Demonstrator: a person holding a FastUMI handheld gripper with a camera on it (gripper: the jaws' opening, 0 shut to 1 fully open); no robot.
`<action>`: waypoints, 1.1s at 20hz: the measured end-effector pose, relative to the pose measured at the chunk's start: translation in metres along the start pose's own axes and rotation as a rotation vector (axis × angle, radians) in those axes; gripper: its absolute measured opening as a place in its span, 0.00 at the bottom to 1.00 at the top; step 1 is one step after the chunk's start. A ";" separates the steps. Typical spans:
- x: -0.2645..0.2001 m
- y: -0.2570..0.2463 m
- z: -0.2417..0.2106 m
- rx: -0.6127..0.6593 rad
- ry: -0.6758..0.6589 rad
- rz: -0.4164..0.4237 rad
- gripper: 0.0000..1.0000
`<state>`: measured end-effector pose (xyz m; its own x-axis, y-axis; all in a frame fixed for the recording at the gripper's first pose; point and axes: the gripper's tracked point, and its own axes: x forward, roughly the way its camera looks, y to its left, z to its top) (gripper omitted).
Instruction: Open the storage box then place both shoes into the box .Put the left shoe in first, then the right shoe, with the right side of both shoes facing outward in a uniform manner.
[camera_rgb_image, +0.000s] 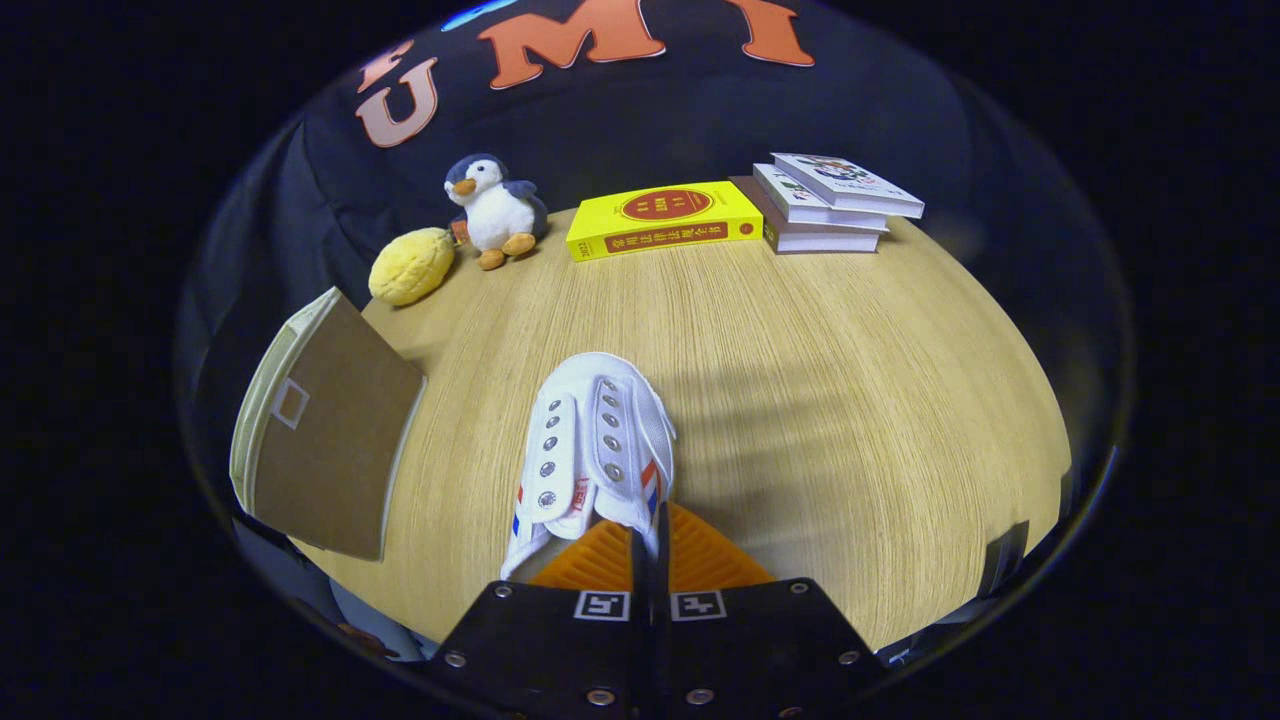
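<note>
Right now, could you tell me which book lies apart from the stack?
The yellow book, lying alone beside the three stacked books.

A white canvas shoe (590, 440) with shiny metal eyelets, pinched between the ribbed pads (700, 555) of the closed gripper (648, 560), above a matt wood-grain table (850, 380); beyond, a fuzzy plush penguin (495, 210), a glossy yellow book (665, 220) and a matt brown storage box (325, 430)

Heel of the white shoe (592, 445) hidden between the closed jaws; storage box (320, 440) partly cut off.
</note>
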<state>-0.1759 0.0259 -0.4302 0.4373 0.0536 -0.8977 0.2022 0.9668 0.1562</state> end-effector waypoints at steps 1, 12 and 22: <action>-0.005 0.006 0.006 0.001 -0.011 0.009 0.01; -0.078 0.140 0.096 0.014 -0.120 0.170 0.01; -0.070 0.299 0.070 -0.029 0.022 0.298 0.01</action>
<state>-0.0847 0.2933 -0.2914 0.4542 0.3412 -0.8230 0.0428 0.9143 0.4027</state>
